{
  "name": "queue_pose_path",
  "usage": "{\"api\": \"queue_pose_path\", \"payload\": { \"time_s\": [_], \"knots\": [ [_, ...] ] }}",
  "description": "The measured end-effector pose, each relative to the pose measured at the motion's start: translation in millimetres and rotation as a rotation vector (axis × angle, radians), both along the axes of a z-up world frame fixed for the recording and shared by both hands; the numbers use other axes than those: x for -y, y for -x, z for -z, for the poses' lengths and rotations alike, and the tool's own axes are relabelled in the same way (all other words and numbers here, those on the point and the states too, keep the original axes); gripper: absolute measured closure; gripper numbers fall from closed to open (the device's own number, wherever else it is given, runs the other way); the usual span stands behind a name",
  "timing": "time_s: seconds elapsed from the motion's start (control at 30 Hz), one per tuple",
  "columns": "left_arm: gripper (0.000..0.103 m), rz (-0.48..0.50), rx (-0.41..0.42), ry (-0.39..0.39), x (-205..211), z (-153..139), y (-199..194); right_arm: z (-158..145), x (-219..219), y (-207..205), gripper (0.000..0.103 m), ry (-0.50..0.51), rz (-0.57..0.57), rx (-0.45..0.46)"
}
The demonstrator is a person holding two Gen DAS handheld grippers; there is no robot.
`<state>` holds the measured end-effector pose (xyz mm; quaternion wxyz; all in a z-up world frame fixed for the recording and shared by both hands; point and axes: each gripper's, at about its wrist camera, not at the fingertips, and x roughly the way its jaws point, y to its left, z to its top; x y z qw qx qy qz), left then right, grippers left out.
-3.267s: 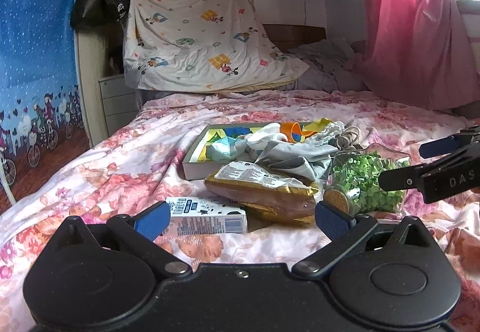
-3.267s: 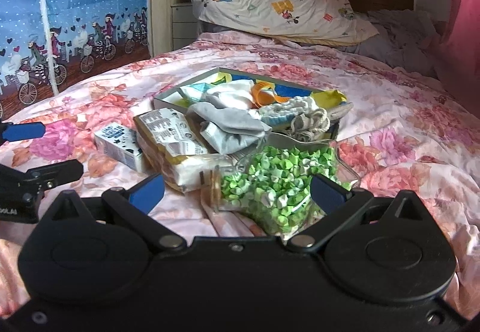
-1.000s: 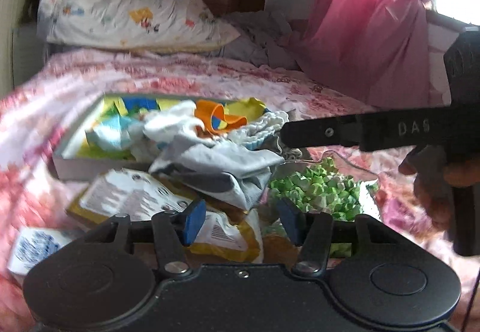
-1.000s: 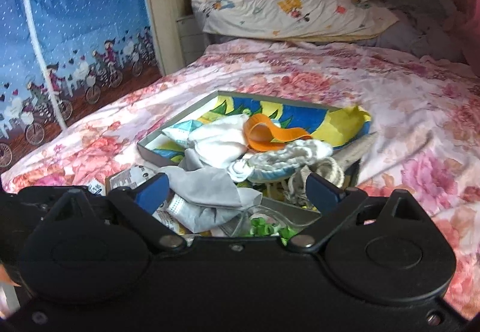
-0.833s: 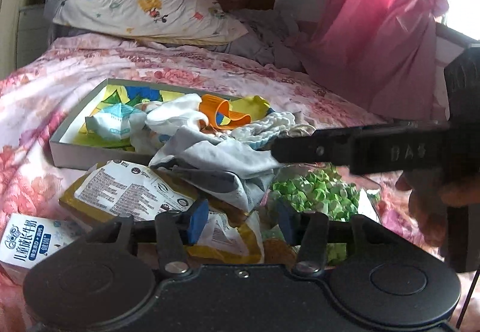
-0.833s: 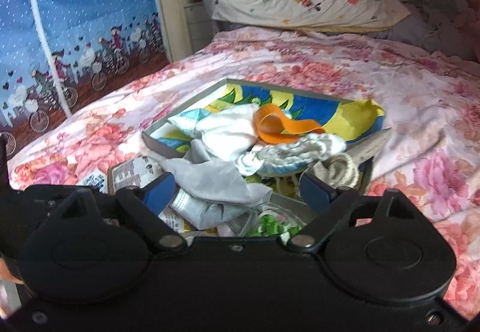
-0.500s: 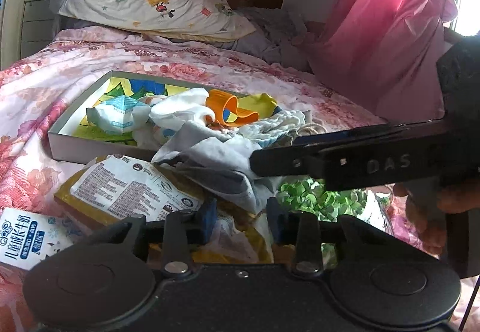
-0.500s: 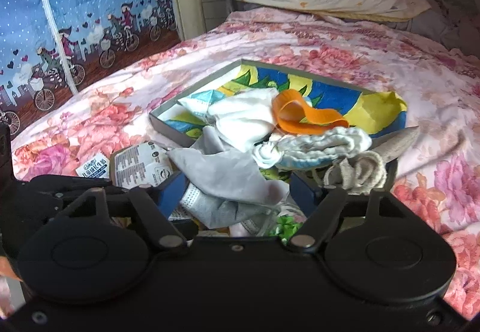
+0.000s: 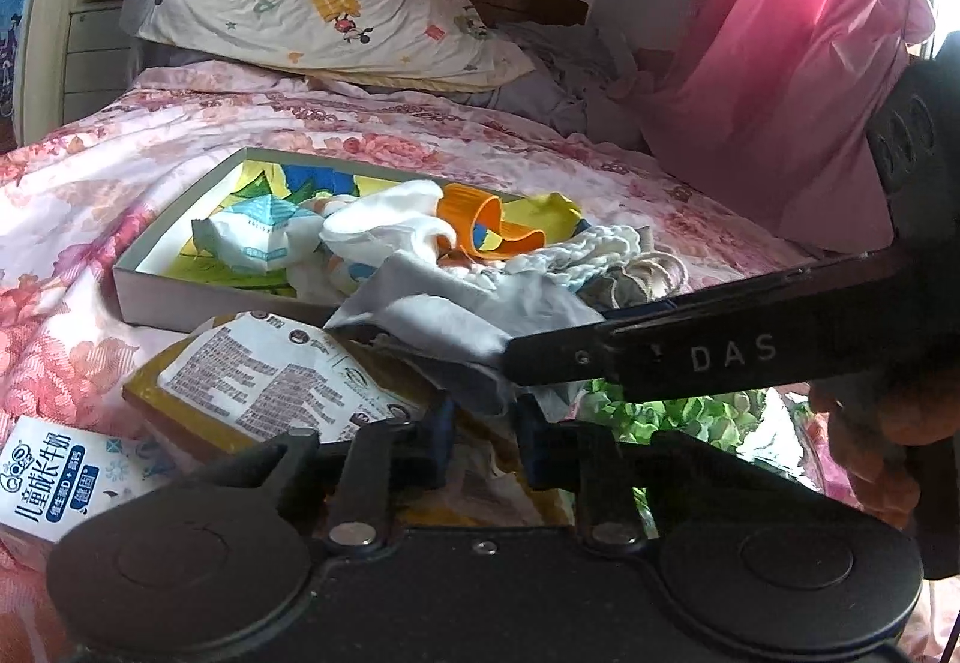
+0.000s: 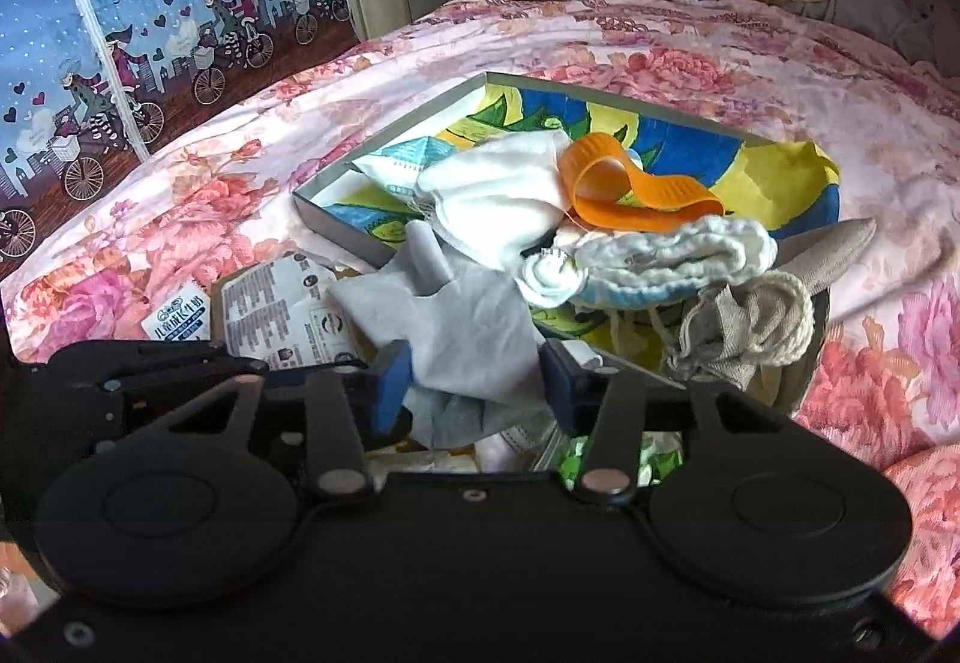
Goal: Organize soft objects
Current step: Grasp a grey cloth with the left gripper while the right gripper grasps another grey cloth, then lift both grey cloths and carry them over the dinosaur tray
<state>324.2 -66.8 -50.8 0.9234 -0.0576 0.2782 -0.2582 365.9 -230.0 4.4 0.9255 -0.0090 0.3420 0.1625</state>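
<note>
Cloth (image 10: 462, 327), grey and crumpled, is spilling over the near rim of the tray (image 10: 336, 219) onto the snack bag (image 9: 270, 381) on the flowered bedspread (image 10: 720, 57). The right gripper (image 10: 474, 387) is closing around the cloth's near end, blue pads flanking the fabric; whether they are pressing on it cannot be told. The left gripper (image 9: 480, 441) is also narrowing, fingers nearly together just below the cloth's hanging edge, gripping nothing visible. A milk carton (image 9: 48, 477) is lying at the near left.

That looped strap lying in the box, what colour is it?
The strap is bright orange; the right wrist view shows it best.
</note>
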Motion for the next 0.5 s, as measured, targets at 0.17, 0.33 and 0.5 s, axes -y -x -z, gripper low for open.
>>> {"api": "queue_pose_path", "payload": {
  "time_s": [0.17, 0.33, 0.5],
  "knots": [
    [0.093, -0.005, -0.002, -0.004, -1.3, 1.4, -1.3, 3.4, 7.2, 1.7, 0.085, -0.006, 0.012, -0.008],
    [0.099, 0.001, 0.005, -0.009, -1.0, 1.5, 0.7, 3.1, 8.0, 7.4, 0.093, 0.018, 0.014, 0.005],
    [0.101, -0.007, 0.026, -0.009, -0.5, -1.9, 7.2, -0.4, 3.0, 15.1, 0.098, 0.065, 0.003, 0.044]
  ]
}}
